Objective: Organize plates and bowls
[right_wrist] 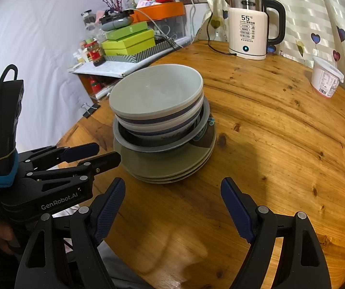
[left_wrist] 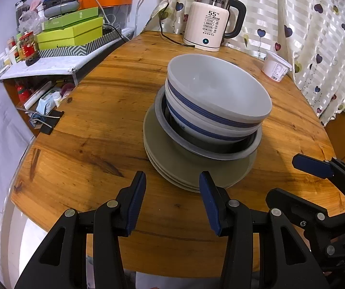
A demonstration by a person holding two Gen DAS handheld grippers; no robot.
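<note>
while both grippers hang over the near edge of the round wooden table (left_wrist: 81, 144), neither one has hold of anything. the left gripper (left_wrist: 172, 187) has its blue-padded jaws parted with only bare wood between them, the inner pad just short of the lowest plate's rim. the right gripper (right_wrist: 172, 200) is spread wider and sits a bit further off the stack, also empty. both point down at an angle toward the dishes, so it looks like either a pause before the next grab or the wrap-up.

everything the task cares about is already in one pile near the middle of the table. at the bottom are the greenish plates (left_wrist: 191, 168), a few of them nested flat, which makes sense since they're the widest and give a steady base. on them sits a shallow grey-rimmed dish (left_wrist: 211, 151), and inside that the blue-striped bowls (left_wrist: 220, 101), two nested, leaning a little toward the left side of the table. that tilt is the one thing that might want a nudge, since the top bowl isn't seated level.

further back, near the far edge, the kettle (left_wrist: 211, 21) sits on its base, and a white tub (left_wrist: 277, 66) is off to the far right by the curtain, well apart from the stack.
</note>
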